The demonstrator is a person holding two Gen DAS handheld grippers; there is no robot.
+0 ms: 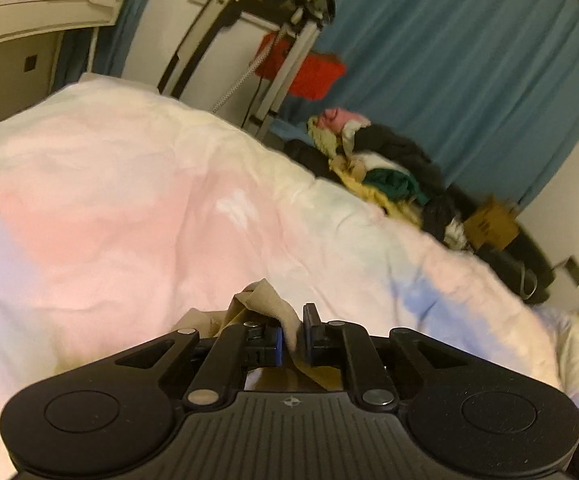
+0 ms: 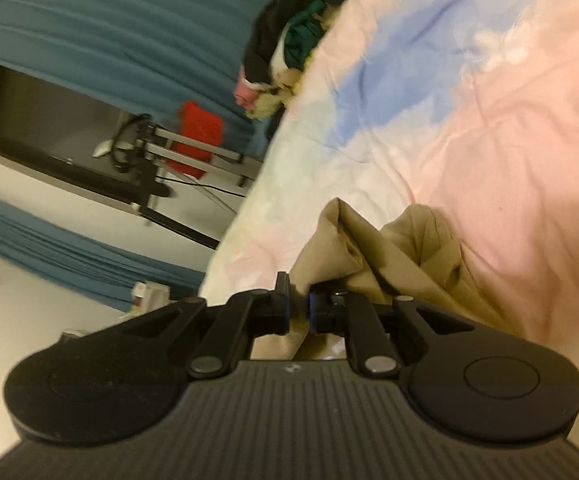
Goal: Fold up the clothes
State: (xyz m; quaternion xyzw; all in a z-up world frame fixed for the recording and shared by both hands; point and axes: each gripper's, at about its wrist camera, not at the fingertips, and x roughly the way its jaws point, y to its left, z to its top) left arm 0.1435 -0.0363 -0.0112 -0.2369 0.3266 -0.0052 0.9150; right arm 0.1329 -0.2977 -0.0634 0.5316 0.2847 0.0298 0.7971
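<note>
A tan garment (image 1: 263,306) is pinched in my left gripper (image 1: 292,334), which is shut on a bunched edge of it just above the bed; most of the cloth hangs out of sight below the gripper. My right gripper (image 2: 298,309) is shut on another part of the same tan garment (image 2: 393,252), whose crumpled folds bulge ahead and to the right of the fingers, over the bed. The right wrist view is rolled sideways.
A pastel pink, blue and white duvet (image 1: 129,200) covers the bed (image 2: 509,140). A pile of mixed clothes (image 1: 385,168) lies beyond its far edge. Behind it stand blue curtains (image 1: 469,60), a metal frame with a red item (image 1: 313,72), and a white desk (image 1: 29,28).
</note>
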